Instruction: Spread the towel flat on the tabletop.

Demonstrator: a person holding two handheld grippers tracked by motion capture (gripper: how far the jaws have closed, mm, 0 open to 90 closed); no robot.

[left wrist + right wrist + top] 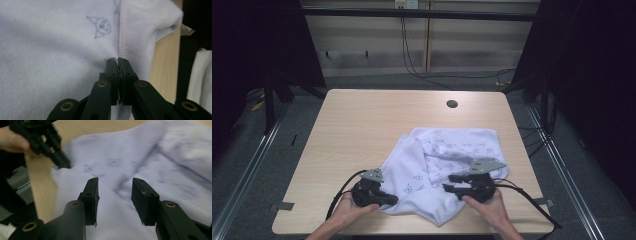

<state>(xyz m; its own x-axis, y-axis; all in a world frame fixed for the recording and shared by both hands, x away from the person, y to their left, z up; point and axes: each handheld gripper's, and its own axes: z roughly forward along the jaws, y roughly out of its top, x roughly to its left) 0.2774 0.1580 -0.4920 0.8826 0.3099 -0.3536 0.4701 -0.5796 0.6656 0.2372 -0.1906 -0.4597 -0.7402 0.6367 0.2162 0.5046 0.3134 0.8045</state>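
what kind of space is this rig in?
Probably a lab recording bay, not a home: a bare light wooden table with a cable hole, dark curtains either side, loose black cables along the panelled back wall.

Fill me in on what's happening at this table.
A person works a crumpled white fleece cloth printed with small blue figures on a light wooden table, holding a black two-jaw gripper in each hand. The left gripper is shut on the cloth's near left edge, pinching it beside a stitched seam. The right gripper hangs over the cloth's near right part with its jaws apart, gripping nothing. The cloth lies loosely bunched, not yet spread flat or folded.
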